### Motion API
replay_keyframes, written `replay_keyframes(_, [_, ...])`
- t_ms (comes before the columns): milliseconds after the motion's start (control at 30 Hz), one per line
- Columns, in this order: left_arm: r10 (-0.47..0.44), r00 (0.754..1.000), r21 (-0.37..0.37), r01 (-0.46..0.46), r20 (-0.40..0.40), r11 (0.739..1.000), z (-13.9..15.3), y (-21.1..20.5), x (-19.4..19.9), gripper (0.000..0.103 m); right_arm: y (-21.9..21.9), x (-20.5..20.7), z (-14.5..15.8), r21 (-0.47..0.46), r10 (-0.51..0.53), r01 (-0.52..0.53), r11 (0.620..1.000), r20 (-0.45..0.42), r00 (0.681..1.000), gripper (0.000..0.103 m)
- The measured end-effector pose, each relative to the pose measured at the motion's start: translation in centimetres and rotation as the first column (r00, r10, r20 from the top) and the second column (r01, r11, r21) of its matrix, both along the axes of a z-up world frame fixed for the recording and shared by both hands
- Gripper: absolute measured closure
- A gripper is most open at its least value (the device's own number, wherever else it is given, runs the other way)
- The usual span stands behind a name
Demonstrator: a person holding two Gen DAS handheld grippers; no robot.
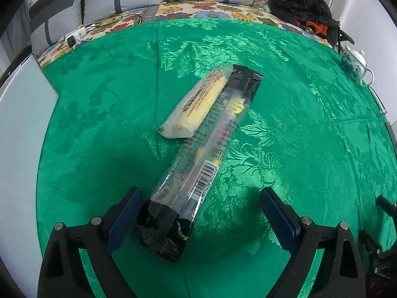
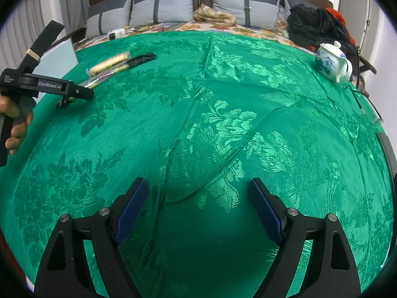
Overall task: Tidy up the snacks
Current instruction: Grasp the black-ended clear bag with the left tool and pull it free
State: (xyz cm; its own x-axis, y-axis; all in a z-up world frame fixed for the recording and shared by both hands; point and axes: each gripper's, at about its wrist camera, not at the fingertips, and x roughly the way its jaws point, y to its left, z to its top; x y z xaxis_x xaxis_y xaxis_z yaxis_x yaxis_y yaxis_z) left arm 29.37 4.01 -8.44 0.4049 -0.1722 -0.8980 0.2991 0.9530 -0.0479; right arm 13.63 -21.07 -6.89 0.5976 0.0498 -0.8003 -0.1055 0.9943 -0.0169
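Note:
Two snack packs lie side by side on the green cloth. One is a long clear and black pack with a barcode; the other is a shorter pack of yellow biscuits against its far left side. My left gripper is open, pointing steeply down. The long pack's near black end lies between its fingers, close to the left pad, with a wide gap to the right pad. The right wrist view shows that gripper over both packs at the far left. My right gripper is open above bare cloth.
A white and blue teapot stands at the cloth's far right edge. A pale board sits at the far left. Behind are grey pillows, a heap of black clothes and a cable with a plug. The cloth has raised folds.

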Motion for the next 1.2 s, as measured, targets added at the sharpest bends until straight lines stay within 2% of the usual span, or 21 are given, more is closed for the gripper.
replay_keyframes(100, [-0.020,1.000,0.006,0.020,0.002,1.000,0.0,-0.3,0.0,0.011,0.0,0.0,0.0,0.000,0.000,0.000,1.000,0.000,1.000,0.017])
replay_keyframes(167, [-0.035,0.999,0.025,0.035,0.013,0.999,0.1,-0.6,-0.1,0.020,0.0,0.0,0.0,0.000,0.000,0.000,1.000,0.000,1.000,0.017])
replay_keyframes(200, [-0.042,0.999,0.041,0.041,0.022,0.998,0.3,-0.7,-0.1,0.032,0.0,0.0,0.0,0.000,0.000,0.000,1.000,0.000,1.000,0.017])
replay_keyframes(233, [-0.050,0.998,0.034,0.049,0.030,0.998,0.5,-0.7,-0.2,0.051,0.0,0.0,0.0,0.000,0.000,0.000,1.000,0.000,1.000,0.017])
replay_keyframes(300, [-0.047,0.999,0.020,0.046,0.020,0.999,1.0,-0.5,-0.2,0.073,0.0,0.0,0.0,0.000,0.000,0.000,1.000,0.000,1.000,0.017])
replay_keyframes(333, [-0.042,0.999,0.010,0.042,0.007,0.999,1.1,-0.3,-0.2,0.079,0.0,0.0,0.0,0.000,0.000,0.000,1.000,0.000,1.000,0.017])
replay_keyframes(400, [-0.044,0.999,0.003,0.044,-0.003,0.999,1.3,-0.2,-0.7,0.084,0.0,0.0,0.0,0.000,0.000,0.000,1.000,0.000,1.000,0.017])
replay_keyframes(600, [-0.041,0.998,-0.040,0.039,-0.051,0.998,1.4,0.6,-6.3,0.085,0.0,0.0,0.0,-0.002,-0.001,0.001,1.000,0.001,1.000,0.017])
replay_keyframes(767, [0.019,0.996,-0.076,-0.026,-0.087,0.997,1.5,2.4,-12.8,0.081,0.0,0.0,0.0,-0.002,-0.001,0.001,1.000,0.001,1.000,0.017])
replay_keyframes(800, [0.030,0.996,-0.070,-0.036,-0.084,0.997,1.6,2.5,-13.3,0.076,0.0,0.0,0.0,-0.002,-0.001,0.001,1.000,0.001,1.000,0.017])
replay_keyframes(867, [0.043,0.997,-0.066,-0.047,-0.069,0.997,1.7,2.7,-14.2,0.054,0.0,0.0,0.0,-0.002,-0.002,0.002,1.000,0.001,1.000,0.017])
replay_keyframes(900, [0.045,0.997,-0.066,-0.049,-0.061,0.997,1.7,2.7,-14.2,0.036,0.0,0.0,0.0,-0.003,-0.002,0.002,1.000,0.002,1.000,0.017])
replay_keyframes(933, [0.051,0.998,-0.064,-0.054,-0.048,0.997,1.8,2.6,-14.1,0.029,0.0,0.0,0.0,-0.002,-0.002,0.002,1.000,0.002,1.000,0.017])
replay_keyframes(1000, [0.046,0.999,-0.061,-0.048,-0.023,0.997,1.9,2.0,-13.5,0.029,0.0,0.0,0.0,-0.003,-0.002,0.002,1.000,0.001,1.000,0.017])
replay_keyframes(1100, [0.041,0.999,0.001,-0.041,-0.005,0.999,1.0,0.5,-11.9,0.029,0.0,0.0,0.0,-0.003,-0.002,0.002,1.000,0.002,1.000,0.017])
replay_keyframes(1133, [0.045,0.999,0.021,-0.045,0.006,0.999,0.6,0.2,-11.6,0.033,0.0,0.0,0.0,-0.003,-0.002,0.002,1.000,0.001,1.000,0.017])
replay_keyframes(1167, [0.066,0.997,0.037,-0.068,0.049,0.997,0.6,0.2,-11.5,0.040,0.0,0.0,0.0,-0.003,-0.002,0.002,1.000,0.001,1.000,0.017])
replay_keyframes(1200, [0.097,0.993,0.022,-0.099,0.066,0.995,0.7,0.6,-11.4,0.062,0.0,0.0,0.0,-0.003,-0.002,0.002,1.000,0.001,1.000,0.017])
